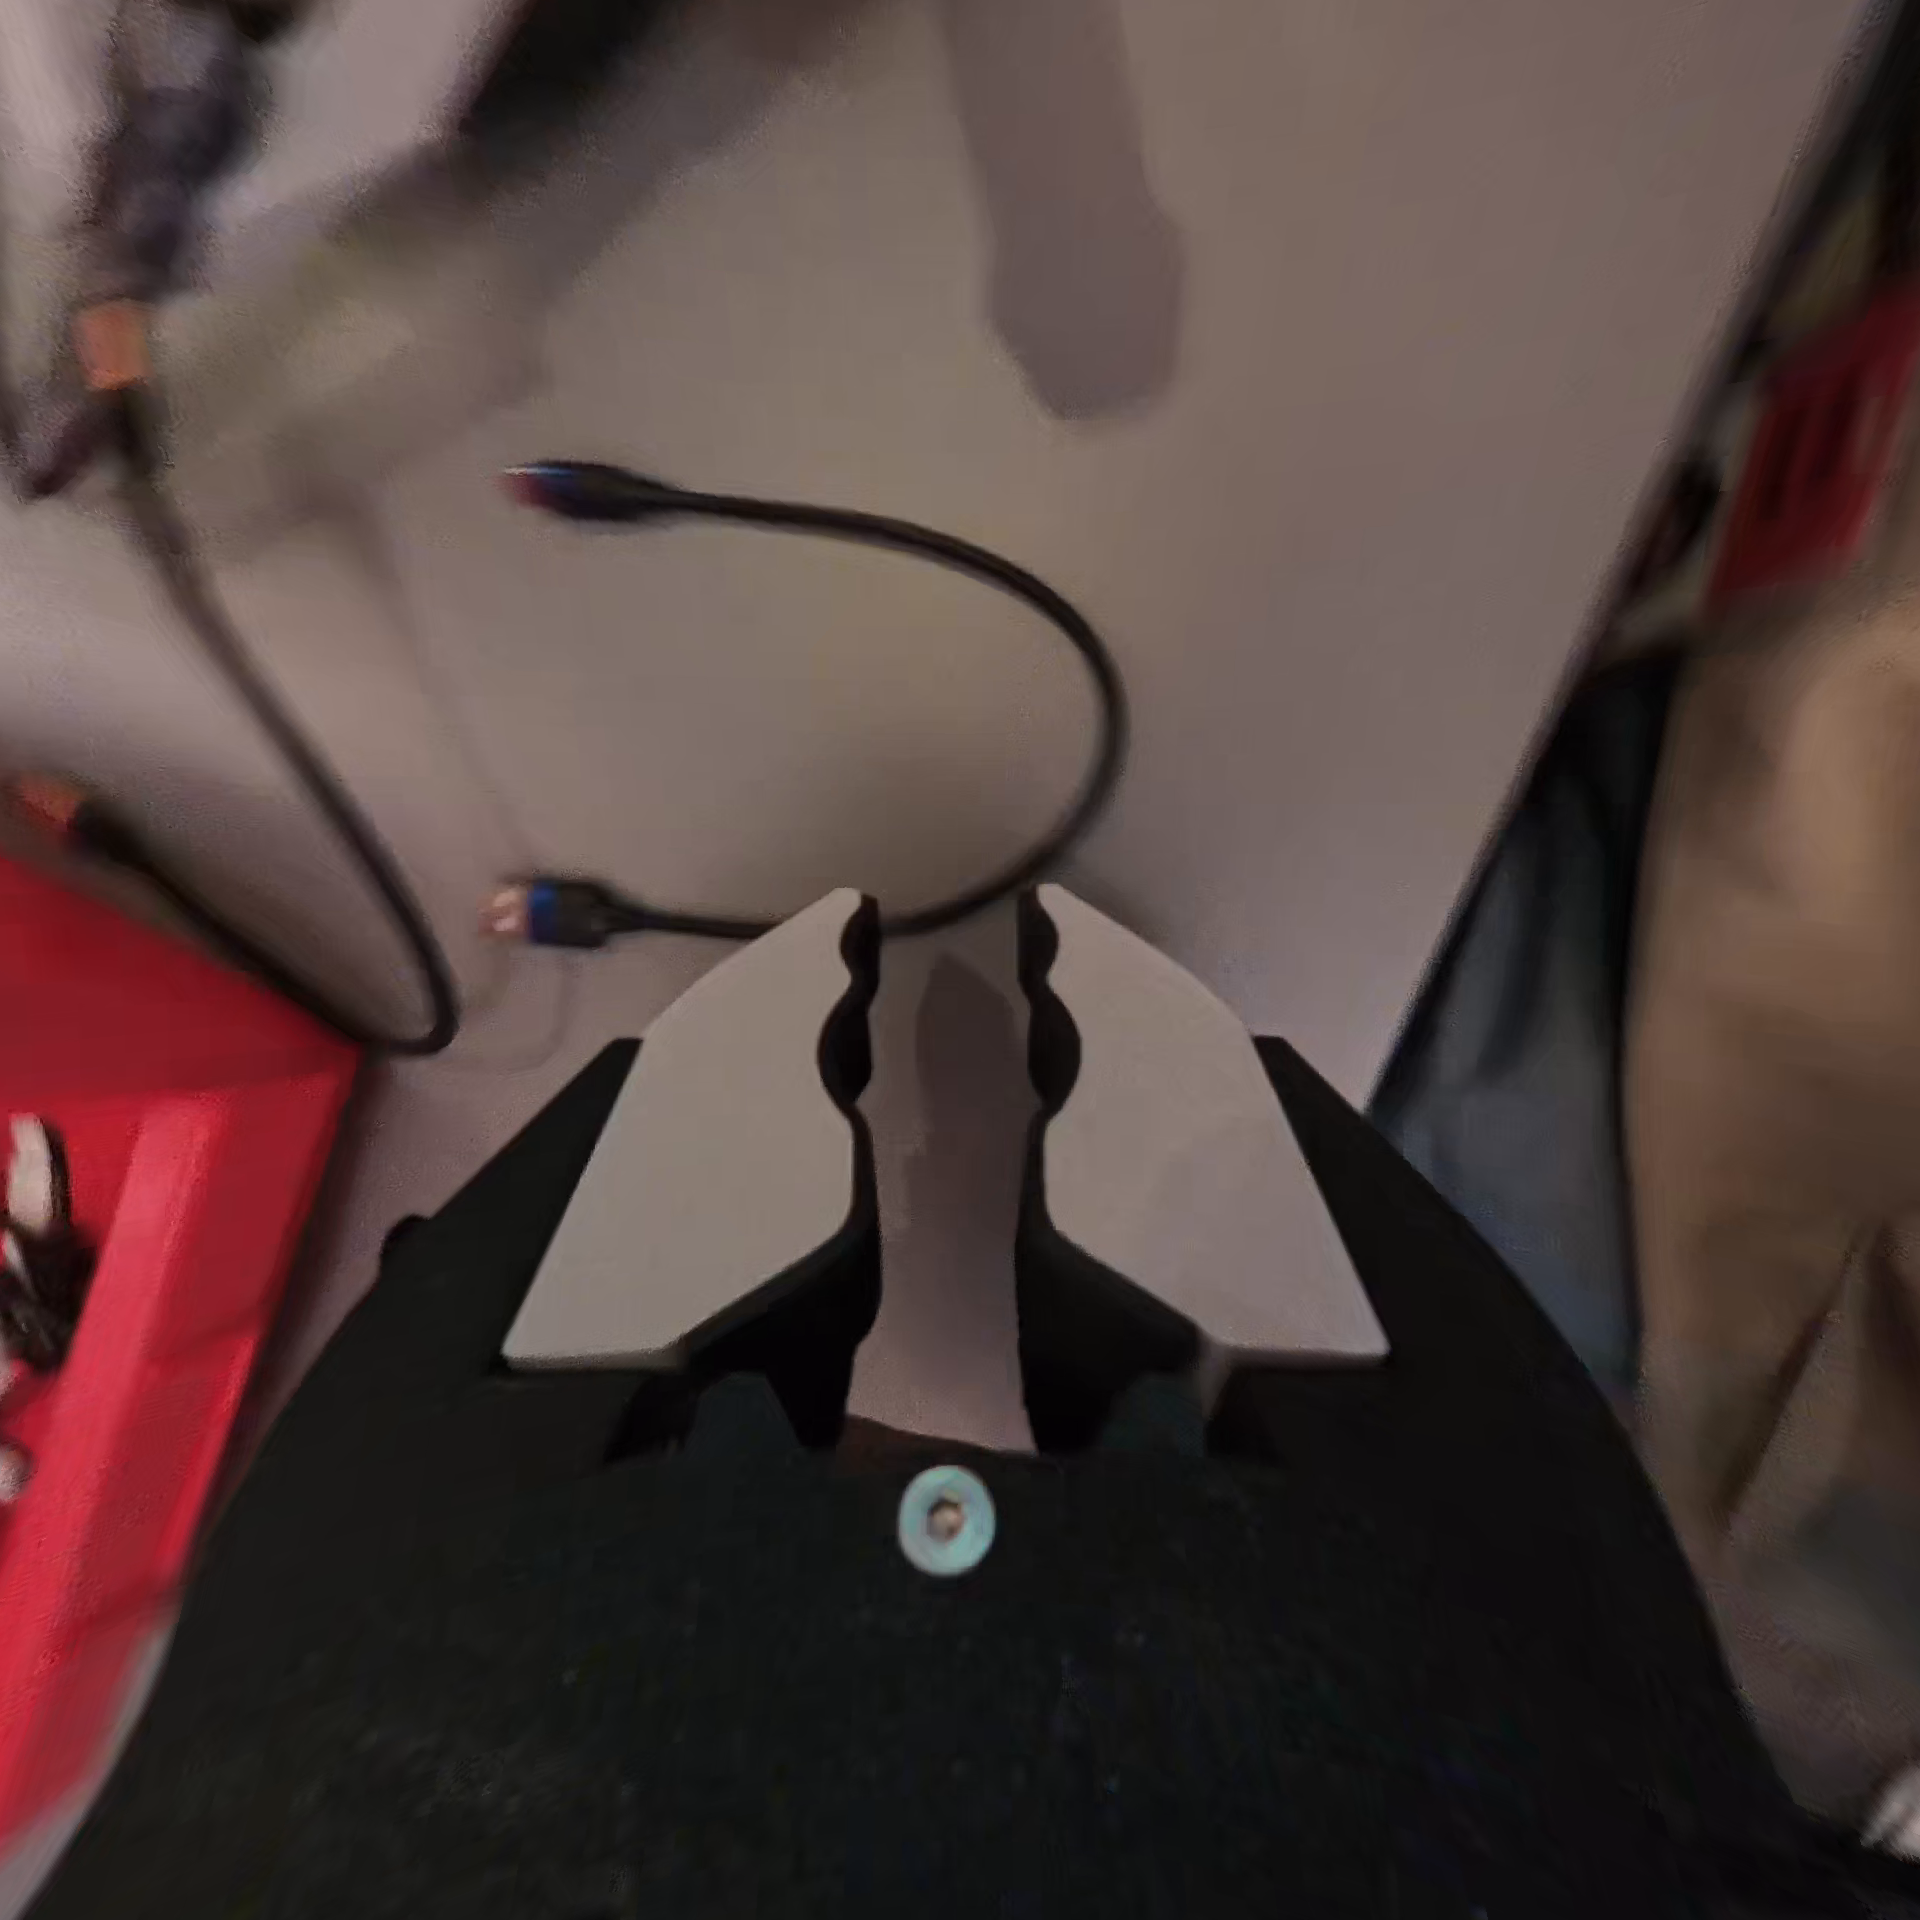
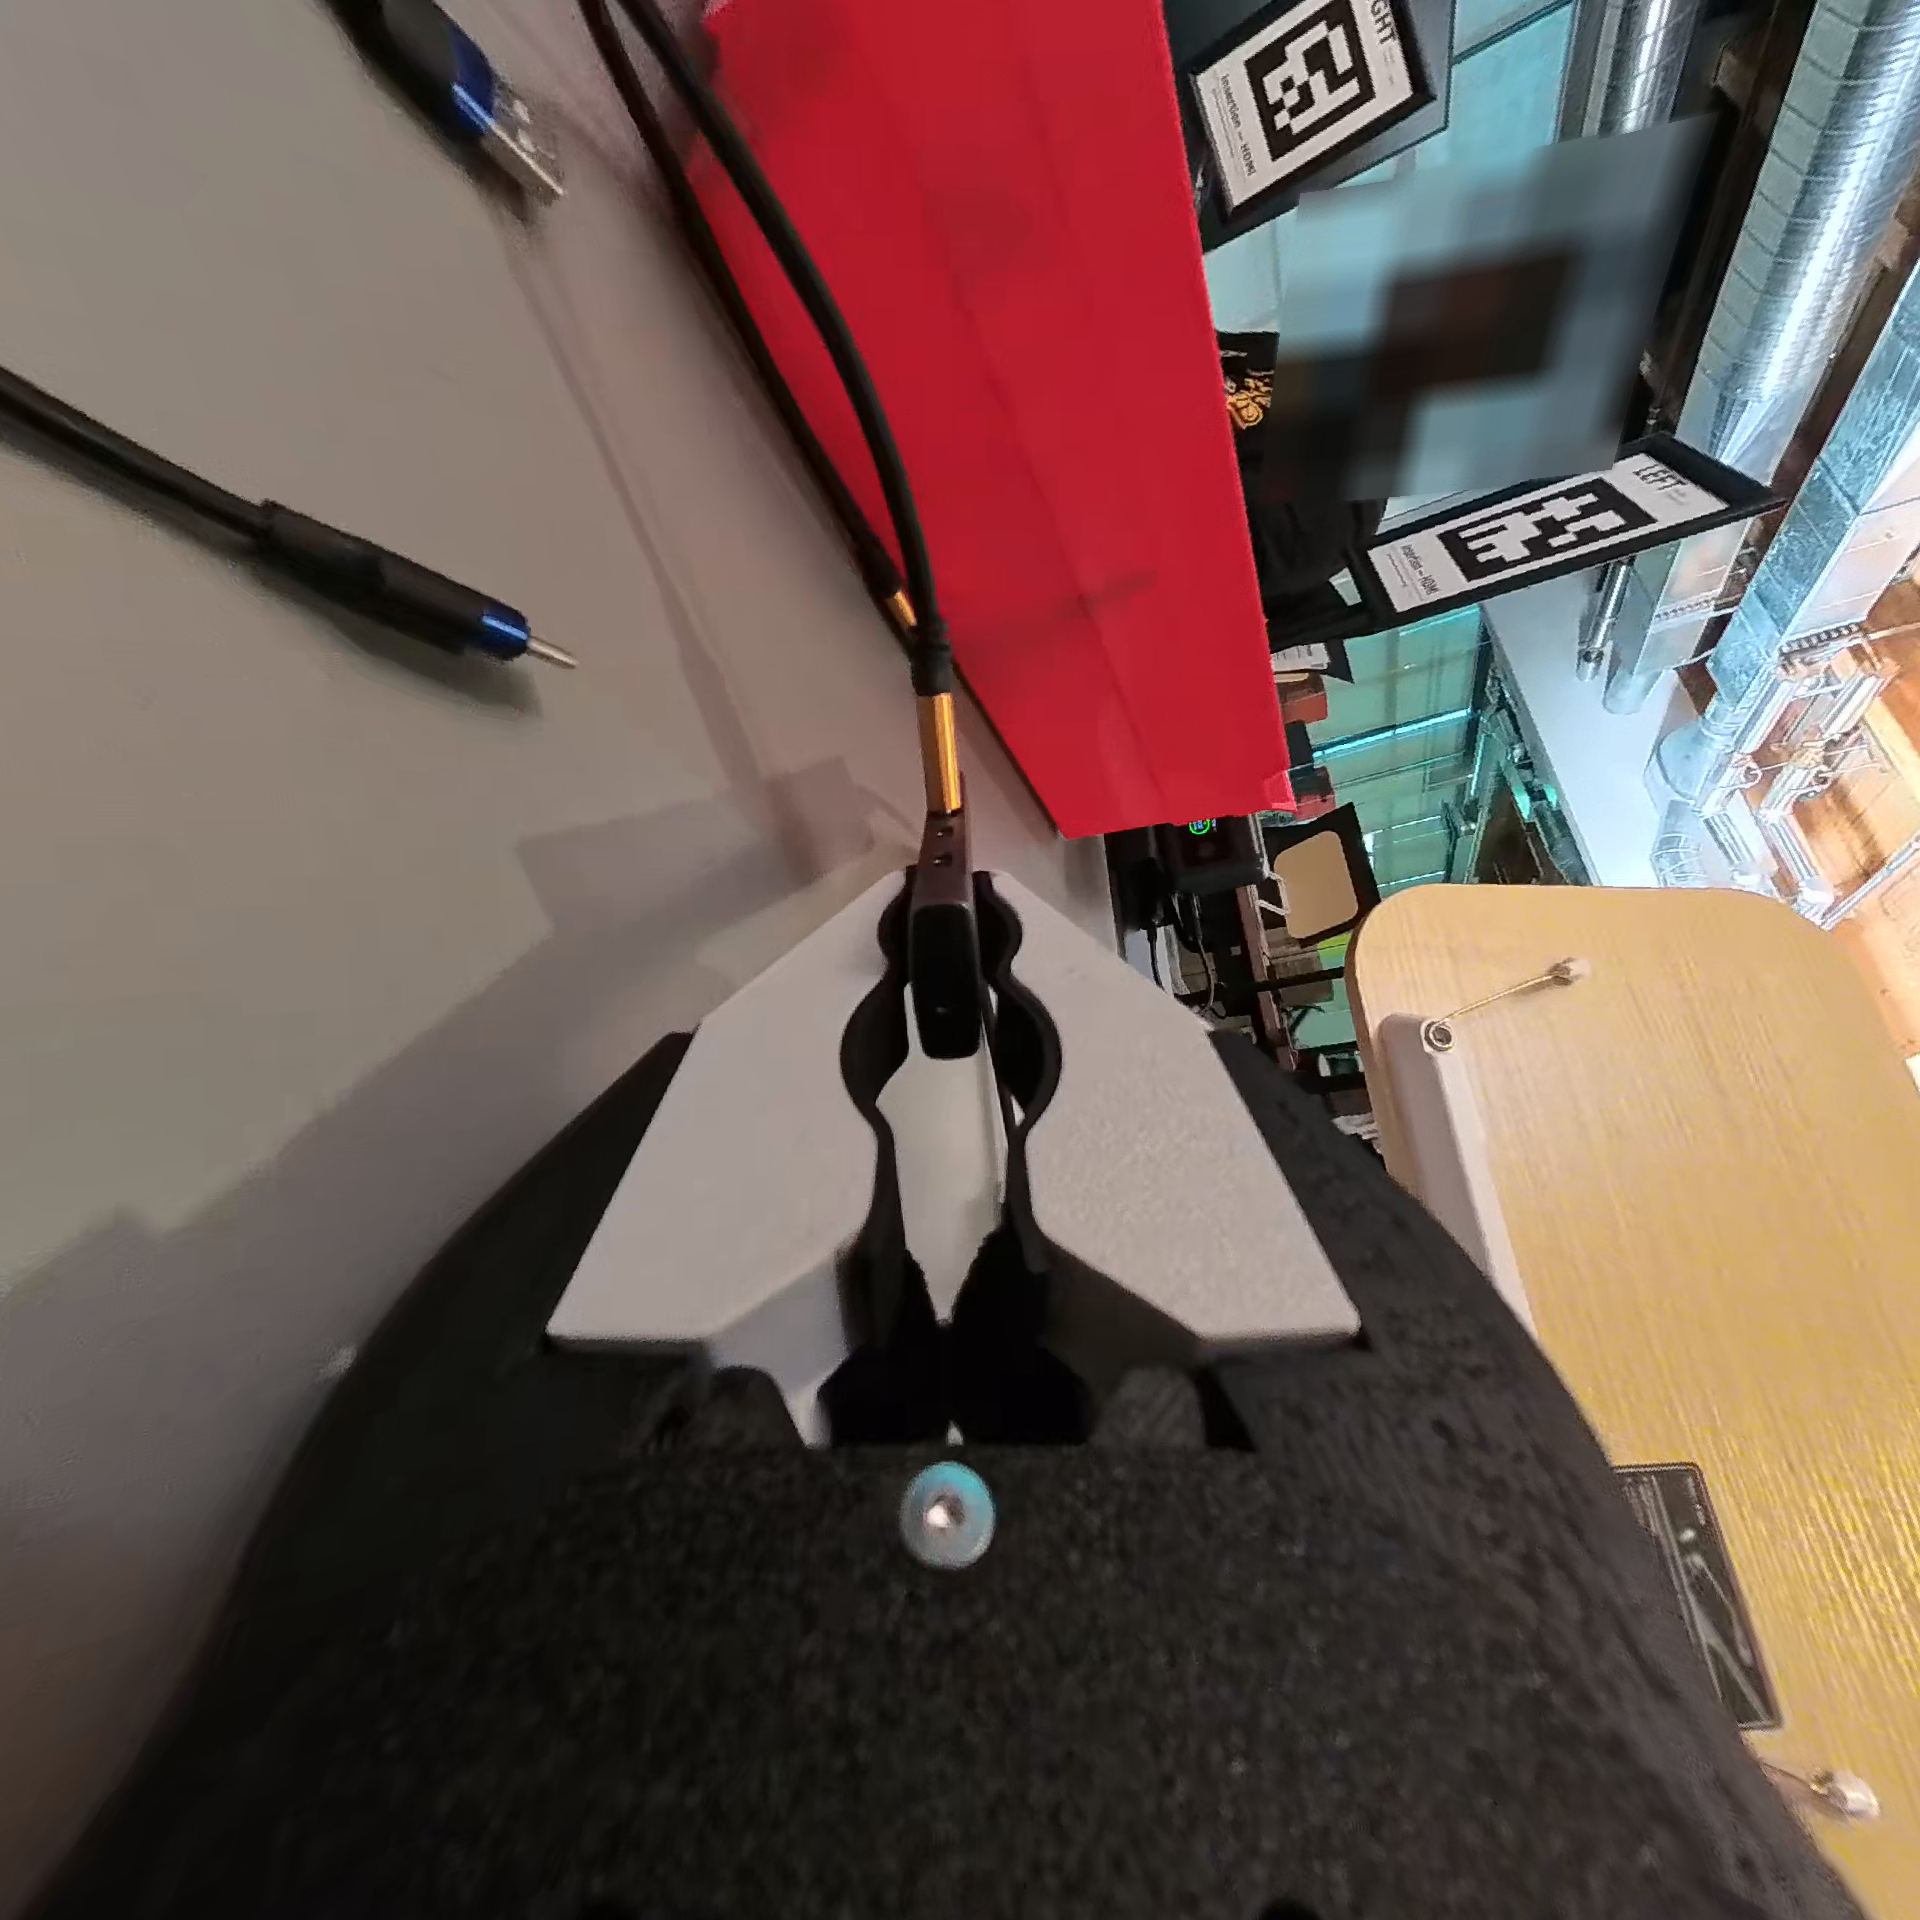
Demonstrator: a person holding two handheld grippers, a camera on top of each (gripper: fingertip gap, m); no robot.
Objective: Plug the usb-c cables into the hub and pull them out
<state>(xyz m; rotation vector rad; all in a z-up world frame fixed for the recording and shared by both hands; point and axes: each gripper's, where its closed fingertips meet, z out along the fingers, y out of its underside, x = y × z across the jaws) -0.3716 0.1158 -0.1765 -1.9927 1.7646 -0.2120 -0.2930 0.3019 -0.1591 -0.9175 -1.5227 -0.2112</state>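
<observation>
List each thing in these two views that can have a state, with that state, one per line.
Left gripper: open, empty.
Right gripper: shut on the gold-collared black cable plug.
Short black cable with blue-banded plugs: loose on the grey table, both ends unplugged.
Red box: resting on the table.

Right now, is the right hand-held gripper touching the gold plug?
Touching. The right wrist view shows the hand-held gripper pinching the plug's dark body between its tips.
</observation>
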